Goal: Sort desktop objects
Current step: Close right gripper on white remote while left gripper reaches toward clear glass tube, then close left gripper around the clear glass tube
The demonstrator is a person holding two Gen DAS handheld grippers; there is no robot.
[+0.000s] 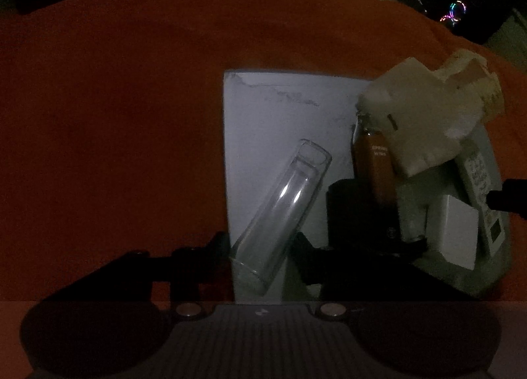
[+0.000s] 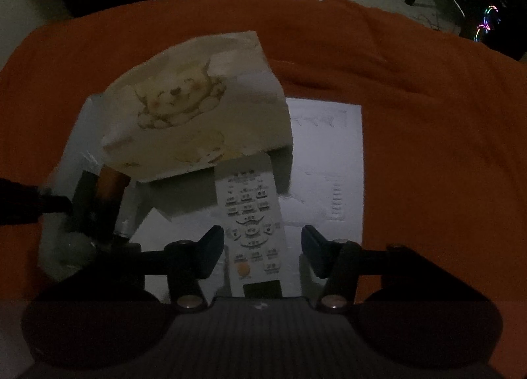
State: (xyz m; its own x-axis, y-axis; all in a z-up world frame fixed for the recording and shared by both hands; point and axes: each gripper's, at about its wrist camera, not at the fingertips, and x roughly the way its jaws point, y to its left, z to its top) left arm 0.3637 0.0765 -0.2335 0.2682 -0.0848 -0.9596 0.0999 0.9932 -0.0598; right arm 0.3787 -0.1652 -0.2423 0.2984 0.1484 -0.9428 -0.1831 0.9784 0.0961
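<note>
Straddling a white remote control [image 2: 252, 219], the right gripper [image 2: 262, 249] stands spread, touching nothing. Rigid and light, it suits a mid-body pinch. Beyond it: a tissue pack [image 2: 197, 115]. The left gripper [image 1: 258, 247] seemingly grips a fragile clear glass tube [image 1: 283, 207].

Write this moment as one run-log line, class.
left gripper: shut on clear glass tube | right gripper: open, straddling remote | tissue pack: on white tray

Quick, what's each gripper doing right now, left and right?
Left gripper: shut on the clear glass tube.
Right gripper: open, straddling the remote.
</note>
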